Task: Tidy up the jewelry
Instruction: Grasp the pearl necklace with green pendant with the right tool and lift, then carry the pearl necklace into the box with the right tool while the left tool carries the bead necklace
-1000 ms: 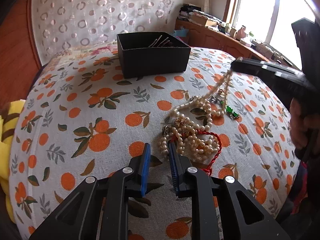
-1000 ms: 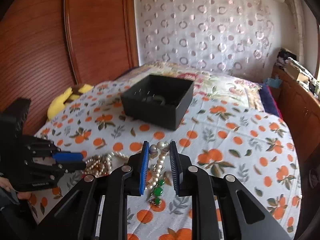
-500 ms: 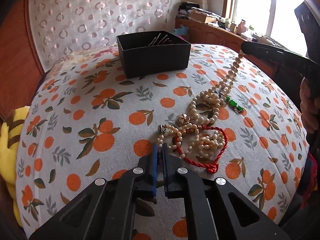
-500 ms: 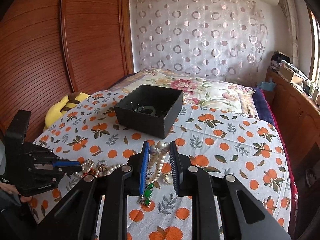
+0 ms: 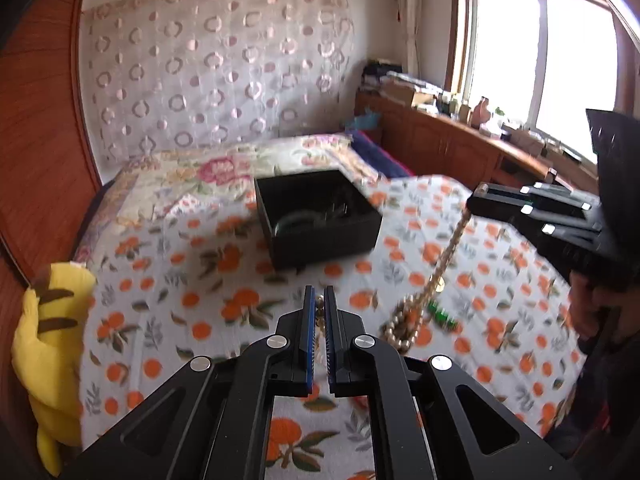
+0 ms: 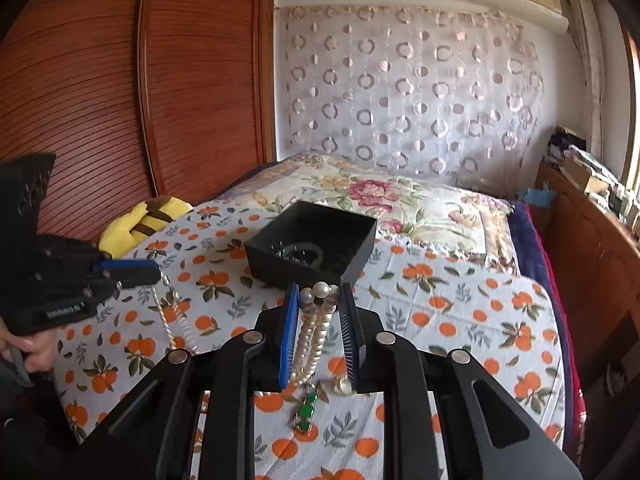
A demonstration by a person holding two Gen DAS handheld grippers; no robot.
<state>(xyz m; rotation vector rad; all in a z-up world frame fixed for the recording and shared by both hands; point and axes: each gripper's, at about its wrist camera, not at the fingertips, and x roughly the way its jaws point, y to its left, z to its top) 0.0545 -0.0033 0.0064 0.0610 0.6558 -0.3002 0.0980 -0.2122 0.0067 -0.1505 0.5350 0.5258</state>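
Raised since half a second ago: both grippers, with the jewelry drawn up off the bedspread (image 6: 460,320). Left gripper (image 5: 319,308): blue-padded fingers nearly together, pinching a thin strand of beads (image 5: 319,322) that shows in the narrow gap; from the right wrist view the same strand (image 6: 170,316) hangs from its tip down to the cloth. Right gripper (image 6: 318,304): fingers closed on a doubled pearl necklace (image 6: 312,336), larger pearls bunched at the fingertips, the two rows running down between the pads. Green pendant (image 6: 306,414): hangs at the lower end of the necklace, just above the bedspread, beside a round gold-coloured piece (image 6: 343,386). From the left wrist view the necklace (image 5: 444,264) runs taut from the right gripper down to a loop of beads (image 5: 400,328); blur makes it hard to tell whether that loop rests on the cloth. Black box (image 6: 314,246): open, on the bedspread beyond both grippers, holding a pale bangle (image 6: 304,252) and small dark items. Yellow plush toy (image 5: 44,344): at the bed's left edge.
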